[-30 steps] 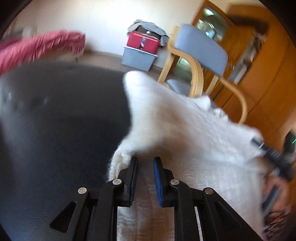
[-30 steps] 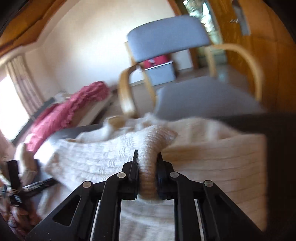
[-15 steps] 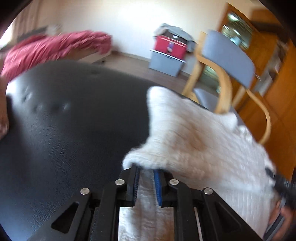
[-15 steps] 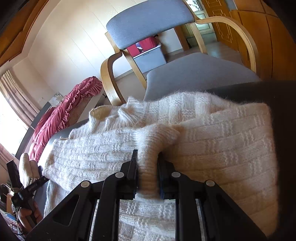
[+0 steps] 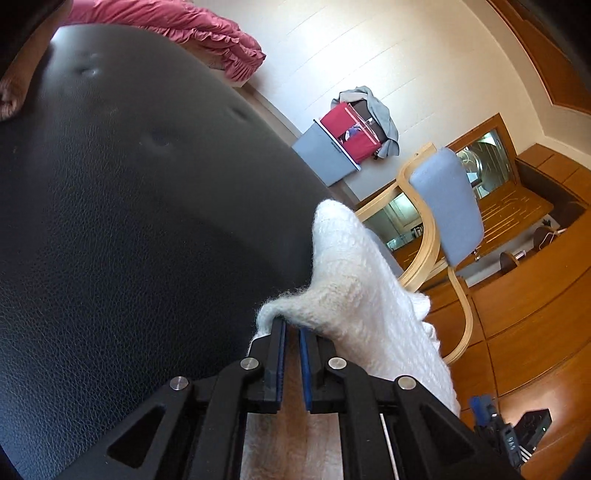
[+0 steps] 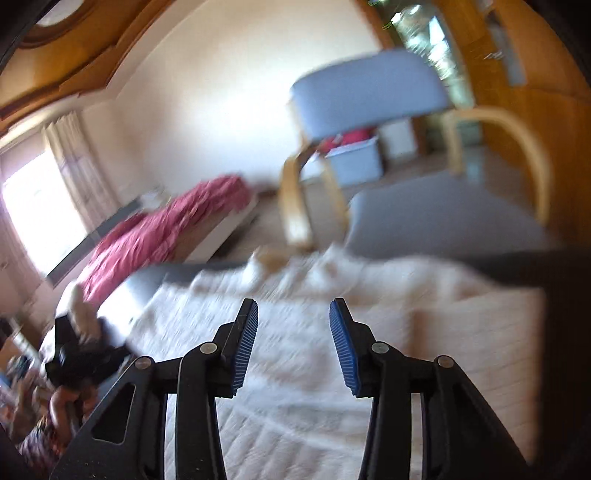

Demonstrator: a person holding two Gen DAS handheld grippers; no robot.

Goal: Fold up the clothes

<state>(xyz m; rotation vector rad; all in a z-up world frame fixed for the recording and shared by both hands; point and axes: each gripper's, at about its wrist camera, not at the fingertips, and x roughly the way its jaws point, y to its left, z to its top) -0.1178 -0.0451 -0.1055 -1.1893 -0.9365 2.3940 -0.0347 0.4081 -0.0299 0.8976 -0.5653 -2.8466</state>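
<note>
Spreading under everything is the black padded surface (image 5: 140, 229), dimpled and leathery, which serves as the folding bench. Across its far side lies the white knitted sweater (image 6: 332, 369), flat for the most part, its ribbed body reaching toward the edge nearest the grey chair (image 5: 447, 206) with the bent-wood arms. Farther off are a red bedspread (image 5: 192, 26) and a red and grey storage box (image 5: 343, 144) against the wall.

The left gripper (image 5: 291, 328) has its jaws nearly together on a fluffy edge of the sweater, which rises in a peak above the fingertips and drapes over them; the fold is pinched and held up off the surface. The right gripper (image 6: 293, 325) stands with jaws wide apart and nothing between them, hovering above the flat knit (this view is heavily blurred, so the sweater's collar and sleeves cannot be made out with any certainty).

By my judgement the garment is light, soft and limp, with a fuzzy, grippy pile that will not slip but will stretch and sag under its own weight if lifted from one point. A hem, cuff or shoulder seam is the better place to take hold, pinching both layers, with the two grippers set well apart so the fold stays straight.
</note>
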